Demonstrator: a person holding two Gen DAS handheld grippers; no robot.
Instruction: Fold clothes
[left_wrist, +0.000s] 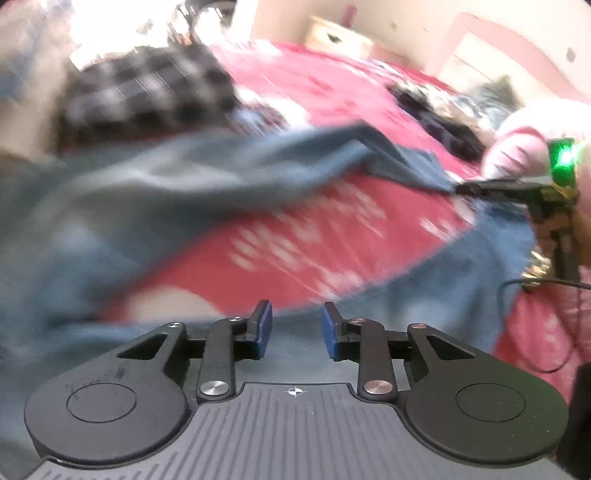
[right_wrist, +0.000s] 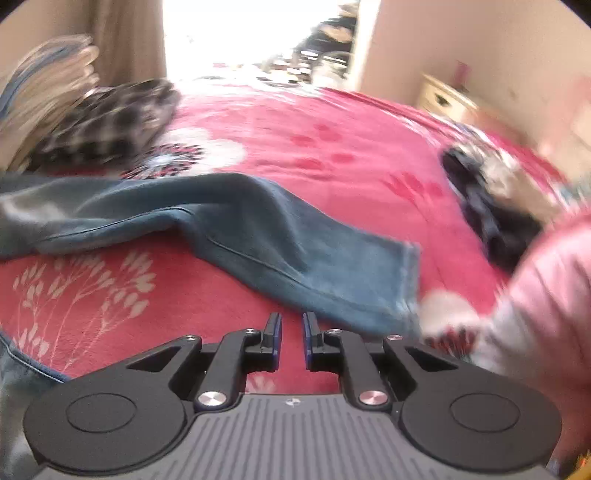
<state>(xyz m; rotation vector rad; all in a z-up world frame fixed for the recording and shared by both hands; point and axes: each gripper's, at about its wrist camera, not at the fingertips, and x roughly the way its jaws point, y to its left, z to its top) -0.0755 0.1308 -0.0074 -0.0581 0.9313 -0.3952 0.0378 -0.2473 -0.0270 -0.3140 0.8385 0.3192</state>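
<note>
right gripper (right_wrist: 291, 341): foreground, jaws narrowly parted, empty. jeans (right_wrist: 258, 236): on red bedspread (right_wrist: 332, 147), one leg running centre-left to hem at lower right, just beyond the fingertips. left gripper (left_wrist: 296, 328): jaws apart, empty, denim beneath. right hand likely nearer the hem.

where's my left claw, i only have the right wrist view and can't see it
Observer: In the left wrist view, the left claw is over the near part of the jeans.
Operator: is it holding them
Observer: No. Its blue pads stand apart with nothing between them.
Operator: how does my right claw look from there
Observer: The right claw comes in from the right, with its tip at the edge of the jeans leg above the red bedspread. Blur hides whether it touches the cloth.
</note>
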